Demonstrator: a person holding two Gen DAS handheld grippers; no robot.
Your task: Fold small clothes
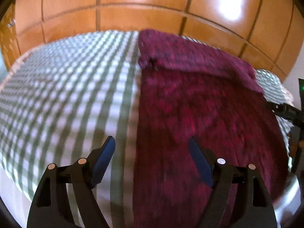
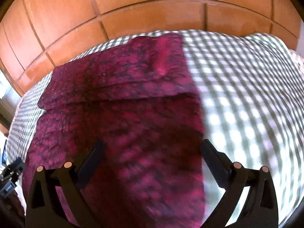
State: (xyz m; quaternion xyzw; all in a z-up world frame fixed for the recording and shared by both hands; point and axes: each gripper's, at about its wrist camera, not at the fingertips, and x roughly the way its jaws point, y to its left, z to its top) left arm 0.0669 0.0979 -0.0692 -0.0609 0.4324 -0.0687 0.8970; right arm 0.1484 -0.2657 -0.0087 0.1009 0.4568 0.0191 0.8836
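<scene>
Flat, the magenta mottled cloth (image 2: 117, 114) has one folded-over end.

Mottled magenta cloth (image 2: 121, 102), checked cotton-like sheet (image 1: 66, 87), glossy wood panels (image 1: 133, 15)

Left black plastic two-finger gripper (image 1: 152, 148): angular matte arms with slot cutouts, four round silver pivot pins, blue serrated pads (image 1: 105, 157) lining the inner finger faces. Right black plastic two-finger gripper (image 2: 152, 152): same frame and slots, four copper-toned pivot pins, dark blue pads (image 2: 91, 163), blurred. Small white marking on its body seen in the left view, unreadable.
</scene>
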